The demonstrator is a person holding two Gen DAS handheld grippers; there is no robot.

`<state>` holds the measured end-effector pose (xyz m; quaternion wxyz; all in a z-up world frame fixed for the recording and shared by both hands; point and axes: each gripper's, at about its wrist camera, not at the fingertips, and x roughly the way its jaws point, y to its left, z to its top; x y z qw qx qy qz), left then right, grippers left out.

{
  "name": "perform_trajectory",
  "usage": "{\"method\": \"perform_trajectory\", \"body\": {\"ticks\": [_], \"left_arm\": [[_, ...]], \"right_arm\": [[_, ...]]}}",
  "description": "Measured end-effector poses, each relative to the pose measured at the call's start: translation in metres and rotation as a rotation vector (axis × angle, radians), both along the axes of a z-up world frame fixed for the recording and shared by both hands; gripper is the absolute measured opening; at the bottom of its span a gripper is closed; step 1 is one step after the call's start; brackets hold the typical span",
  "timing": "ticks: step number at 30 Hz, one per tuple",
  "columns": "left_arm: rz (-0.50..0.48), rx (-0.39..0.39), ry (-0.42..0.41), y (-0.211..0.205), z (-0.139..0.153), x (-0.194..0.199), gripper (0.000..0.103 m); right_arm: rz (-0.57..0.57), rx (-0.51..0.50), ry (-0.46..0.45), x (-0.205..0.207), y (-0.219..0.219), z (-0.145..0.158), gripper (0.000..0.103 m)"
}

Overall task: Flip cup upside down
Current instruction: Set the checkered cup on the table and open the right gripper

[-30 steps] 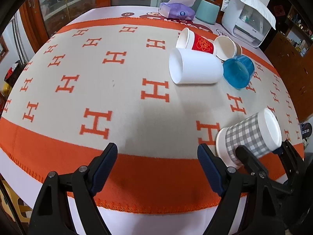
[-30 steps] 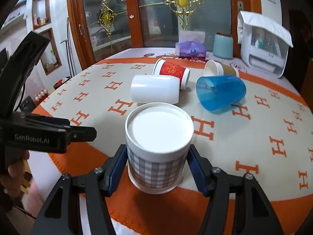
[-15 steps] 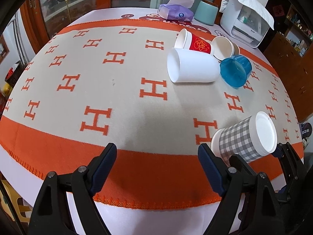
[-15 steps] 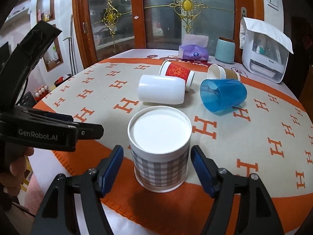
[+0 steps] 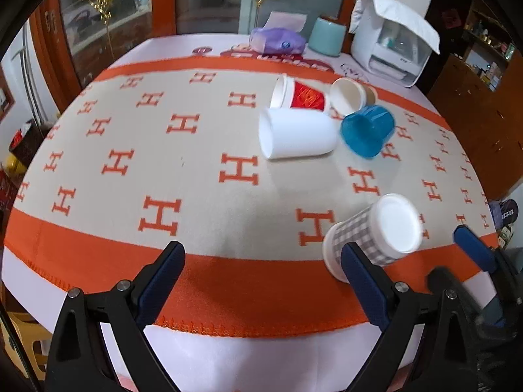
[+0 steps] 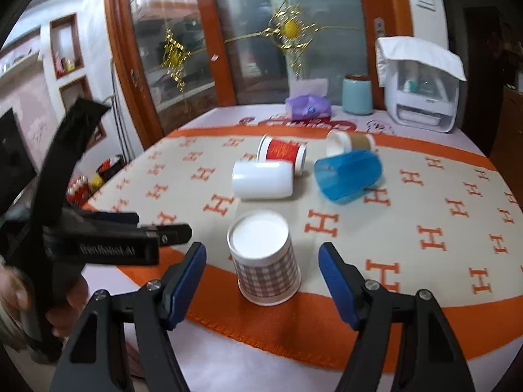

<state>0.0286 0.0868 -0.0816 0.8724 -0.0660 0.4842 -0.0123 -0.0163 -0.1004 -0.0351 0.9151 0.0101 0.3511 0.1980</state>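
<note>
A grey-and-white checked paper cup (image 6: 265, 258) stands upside down on the orange border of the tablecloth, its white base facing up; it also shows in the left wrist view (image 5: 372, 232). My right gripper (image 6: 261, 282) is open, its blue pads apart on either side of the cup and a little short of it, touching nothing. My left gripper (image 5: 261, 281) is open and empty over the near table edge, left of the cup. The right gripper's blue pads (image 5: 470, 250) show at the right of the left wrist view.
Further back lie a white cup (image 5: 295, 137), a red cup (image 5: 300, 96), a brown paper cup (image 5: 349, 98) and a blue plastic cup (image 5: 367, 130), all on their sides. A purple tissue pack (image 5: 278, 40), a teal canister (image 5: 327, 37) and a white appliance (image 5: 392, 45) stand at the far edge.
My right gripper has let go of the checked cup, opened wide and pulled back and up. The cup stays upside down on the cloth. The left gripper has barely moved.
</note>
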Motion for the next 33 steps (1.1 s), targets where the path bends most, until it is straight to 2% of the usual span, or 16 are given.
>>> {"method": "perform_trajectory", "body": {"ticks": [4,7,11,17,22,33], "left_arm": [[-0.017,0.027,-0.033,-0.010,0.022,-0.006,0.096],[-0.019,0.049,-0.057,-0.016,0.040,-0.008,0.100],[-0.003,0.101,-0.093,-0.025,0.064,-0.011,0.102],[-0.023,0.103,-0.099,-0.035,0.086,-0.014,0.102],[-0.014,0.135,-0.115,-0.042,0.090,-0.020,0.102],[0.001,0.114,-0.087,-0.042,0.084,-0.022,0.102]], "right_arm": [[-0.087,0.020,0.022,-0.001,-0.009,0.029,0.072],[-0.135,0.025,0.040,-0.002,-0.013,0.044,0.072],[-0.159,0.011,0.055,-0.003,-0.015,0.057,0.072],[-0.178,-0.034,-0.008,-0.011,-0.014,0.072,0.072],[-0.192,-0.041,-0.015,-0.012,-0.016,0.070,0.072],[-0.198,-0.049,-0.006,-0.014,-0.014,0.064,0.072]]}}
